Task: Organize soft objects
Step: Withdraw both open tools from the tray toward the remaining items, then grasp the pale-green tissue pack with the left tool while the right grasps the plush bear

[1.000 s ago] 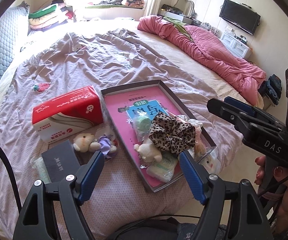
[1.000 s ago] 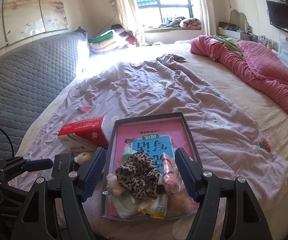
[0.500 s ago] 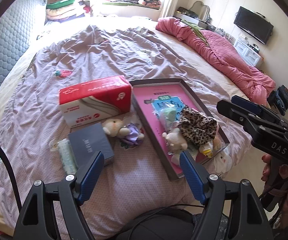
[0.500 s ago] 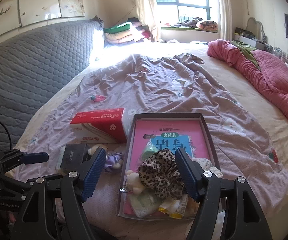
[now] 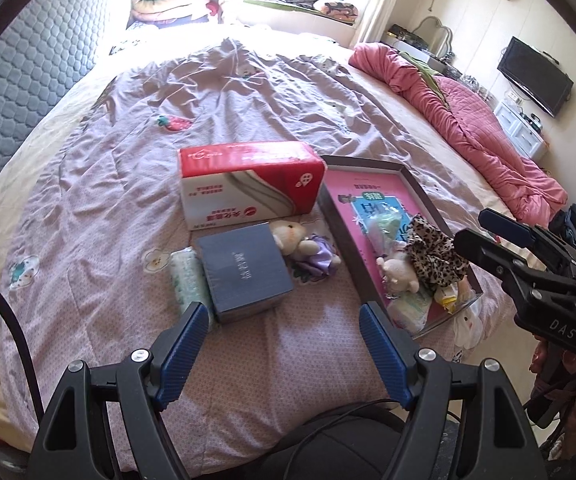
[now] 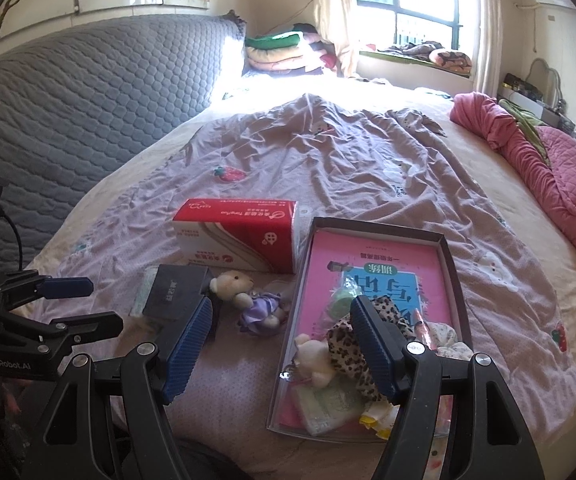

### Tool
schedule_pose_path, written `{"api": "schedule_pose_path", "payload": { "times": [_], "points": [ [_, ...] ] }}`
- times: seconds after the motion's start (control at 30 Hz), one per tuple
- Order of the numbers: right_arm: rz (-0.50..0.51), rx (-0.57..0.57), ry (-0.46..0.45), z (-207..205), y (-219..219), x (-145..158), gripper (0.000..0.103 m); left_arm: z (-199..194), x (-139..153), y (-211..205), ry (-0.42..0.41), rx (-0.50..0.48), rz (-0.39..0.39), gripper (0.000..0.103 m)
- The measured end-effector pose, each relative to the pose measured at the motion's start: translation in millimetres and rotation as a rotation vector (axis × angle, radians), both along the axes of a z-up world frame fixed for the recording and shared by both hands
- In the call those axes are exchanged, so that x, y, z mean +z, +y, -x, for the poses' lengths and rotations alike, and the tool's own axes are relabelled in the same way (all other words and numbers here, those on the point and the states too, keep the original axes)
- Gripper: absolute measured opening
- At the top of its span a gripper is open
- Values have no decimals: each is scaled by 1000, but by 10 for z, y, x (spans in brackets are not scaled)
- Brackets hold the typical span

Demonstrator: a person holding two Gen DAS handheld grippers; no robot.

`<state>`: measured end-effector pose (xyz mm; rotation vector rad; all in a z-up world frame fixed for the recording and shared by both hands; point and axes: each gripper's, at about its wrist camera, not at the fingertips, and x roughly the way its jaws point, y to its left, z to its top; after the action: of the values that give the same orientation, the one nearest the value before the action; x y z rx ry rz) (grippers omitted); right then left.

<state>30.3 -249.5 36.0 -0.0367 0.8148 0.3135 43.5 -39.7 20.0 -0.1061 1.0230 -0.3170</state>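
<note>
1. My left tool [image 5: 284, 340] hangs over the near edge of the bed [image 5: 88, 208], jaws wide and nothing between them. My right tool [image 6: 280, 344] is the same: spread wide, empty, above the near end of the tray [image 6: 450, 264].
2. Just past the left tool lie a dark box [image 5: 244, 270] and, touching its left side, a pale green wipes pack [image 5: 186, 278].
3. Beside the box, outside the tray, lies a small plush bear [image 5: 294, 236] in a purple dress. I judge it light and squashy; I would pinch it across the body, not the dress, which would likely slip.
4. In the tray's near end sit a second little bear [image 6: 314, 358], a leopard scrunchie [image 6: 348, 344] and some soft packets. The scrunchie looks limp and should bunch up under any grip.
5. Farther back stands a red-and-white tissue pack [image 5: 248, 182], soft-sided and bulky, probably too wide for one tool unless taken at an end.
</note>
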Motion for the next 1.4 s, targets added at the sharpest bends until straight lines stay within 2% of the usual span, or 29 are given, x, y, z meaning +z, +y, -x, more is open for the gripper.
{"api": "schedule_pose_path", "payload": {
  "times": [0.3,0.57,1.03,1.13,1.4],
  "points": [
    [49,43,28,-33,210,-155,73,-12,-287,439,58,82,2,77],
    [63,64,65,-99,309,-333,73,-125,-577,856,118,192,46,77],
    [116,97,103,-265,431,-541,73,-585,-971,880,201,199,84,77],
    [157,128,111,-317,499,-616,73,-647,-1047,900,222,198,99,77],
    [292,221,148,-583,741,-953,73,-691,-1115,965,218,202,52,77]
  ]
}}
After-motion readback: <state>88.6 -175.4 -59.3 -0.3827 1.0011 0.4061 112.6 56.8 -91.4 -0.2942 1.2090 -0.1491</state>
